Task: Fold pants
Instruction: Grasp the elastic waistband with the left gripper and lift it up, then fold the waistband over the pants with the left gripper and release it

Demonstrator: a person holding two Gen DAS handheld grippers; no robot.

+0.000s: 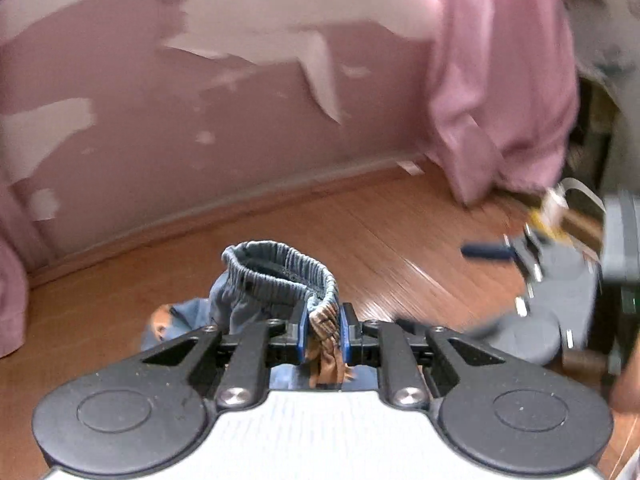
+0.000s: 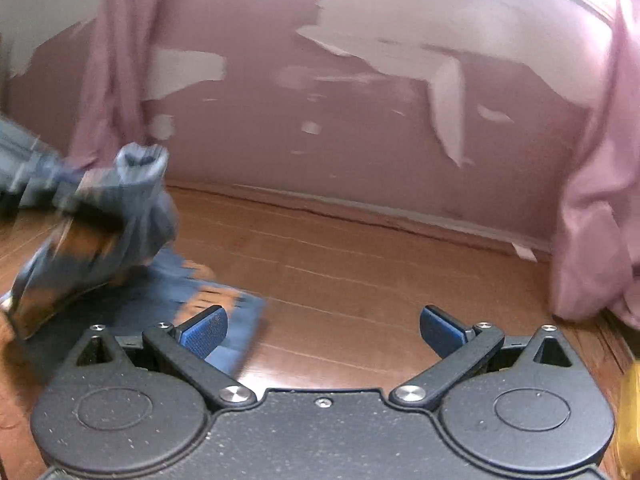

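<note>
Blue-grey pants (image 1: 264, 280) with orange patches and a ribbed elastic waistband hang from my left gripper (image 1: 324, 326), which is shut on the waistband edge. The rest of the pants drops below it toward the wooden floor (image 1: 400, 240). In the right wrist view the same pants (image 2: 112, 232) show blurred at the left, lifted at the top, with their lower part lying on the floor (image 2: 360, 272). My right gripper (image 2: 320, 326) is open and holds nothing; its left finger hovers over the edge of the cloth. The right gripper (image 1: 560, 272) also appears blurred at the right of the left wrist view.
A pink wall (image 1: 200, 120) with peeling paint stands behind the floor. Pink curtains (image 1: 504, 80) hang at the right, and more pink curtain (image 2: 116, 60) hangs at the left in the right wrist view. Dark furniture (image 1: 600, 128) sits at the far right.
</note>
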